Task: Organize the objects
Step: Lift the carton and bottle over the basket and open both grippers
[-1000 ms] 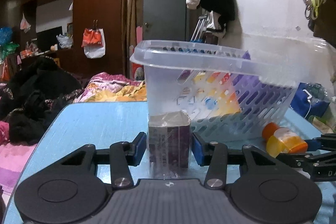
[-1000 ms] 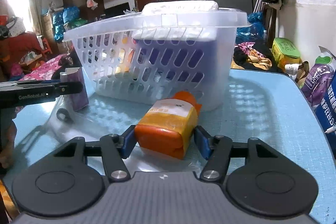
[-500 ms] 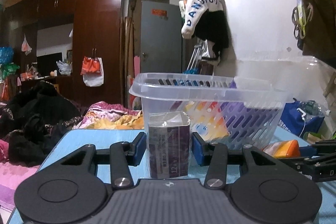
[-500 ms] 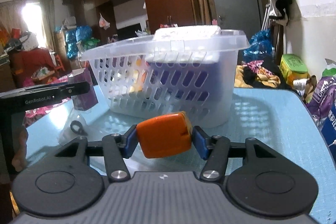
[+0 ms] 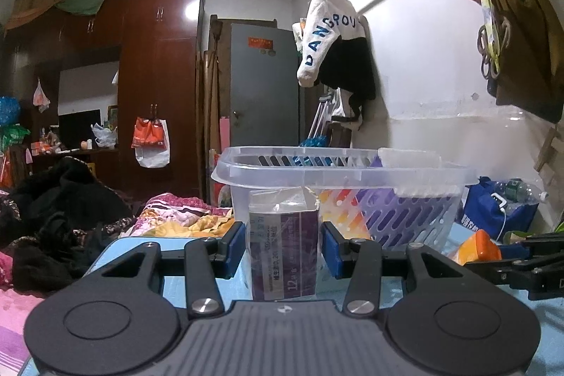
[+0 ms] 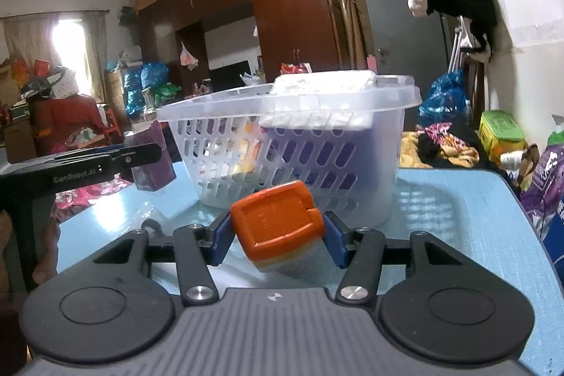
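My left gripper is shut on a purple box wrapped in clear film and holds it above the blue table, in front of the clear plastic basket. My right gripper is shut on an orange-capped bottle, tilted with its cap toward the camera, lifted just before the basket. The basket holds colourful packets and a white pack at its rim. The left gripper with the purple box shows at left in the right wrist view. The bottle shows at right in the left wrist view.
The blue table carries the basket near its middle. Purple bags lie at its right edge. A bed with clothes lies beyond the table's left side. A wall with hanging clothes stands behind the basket.
Both grippers have risen with their objects. The purple box and the orange bottle left the table. The bottle has tilted so its cap faces the camera.
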A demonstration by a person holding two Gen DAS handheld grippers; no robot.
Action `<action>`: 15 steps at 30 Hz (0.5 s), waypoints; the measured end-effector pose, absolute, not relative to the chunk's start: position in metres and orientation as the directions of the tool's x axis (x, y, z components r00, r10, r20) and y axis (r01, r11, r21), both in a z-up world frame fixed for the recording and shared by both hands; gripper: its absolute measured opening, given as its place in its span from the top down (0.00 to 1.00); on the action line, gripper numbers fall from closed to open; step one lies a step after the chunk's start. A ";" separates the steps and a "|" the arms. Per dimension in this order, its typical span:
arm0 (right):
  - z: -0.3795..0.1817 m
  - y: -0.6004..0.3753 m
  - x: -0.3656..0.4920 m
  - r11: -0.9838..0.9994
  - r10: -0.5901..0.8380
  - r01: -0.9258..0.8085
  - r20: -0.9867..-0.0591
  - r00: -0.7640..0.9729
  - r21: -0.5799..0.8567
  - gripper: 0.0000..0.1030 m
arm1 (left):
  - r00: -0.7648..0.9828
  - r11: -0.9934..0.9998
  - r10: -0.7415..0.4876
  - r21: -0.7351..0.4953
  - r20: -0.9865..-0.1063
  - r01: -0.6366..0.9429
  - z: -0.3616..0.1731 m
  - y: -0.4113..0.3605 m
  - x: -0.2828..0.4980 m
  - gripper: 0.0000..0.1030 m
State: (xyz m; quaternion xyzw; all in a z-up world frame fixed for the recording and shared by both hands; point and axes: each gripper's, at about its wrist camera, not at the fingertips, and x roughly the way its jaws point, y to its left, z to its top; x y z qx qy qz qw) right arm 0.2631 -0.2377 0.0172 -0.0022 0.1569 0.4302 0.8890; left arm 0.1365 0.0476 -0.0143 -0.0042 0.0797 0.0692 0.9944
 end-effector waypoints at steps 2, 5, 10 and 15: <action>0.017 -0.238 0.260 0.630 0.765 -0.767 -0.267 0.586 0.120 0.44 | 0.980 0.991 0.133 0.000 -0.149 -0.134 -0.014 0.048 0.136 0.52; 0.018 -0.239 0.257 0.626 0.769 -0.772 -0.252 0.588 0.109 0.45 | 0.983 0.992 0.126 0.001 -0.136 -0.127 -0.013 0.048 0.134 0.52; 0.026 -0.241 0.254 0.618 0.776 -0.780 -0.237 0.585 0.100 0.45 | 0.986 0.993 0.112 -0.009 -0.120 -0.114 -0.009 0.050 0.129 0.52; 0.048 -0.249 0.243 0.575 0.813 -0.809 -0.198 0.548 0.123 0.45 | 0.994 0.997 0.075 -0.027 -0.081 -0.078 0.012 0.047 0.112 0.52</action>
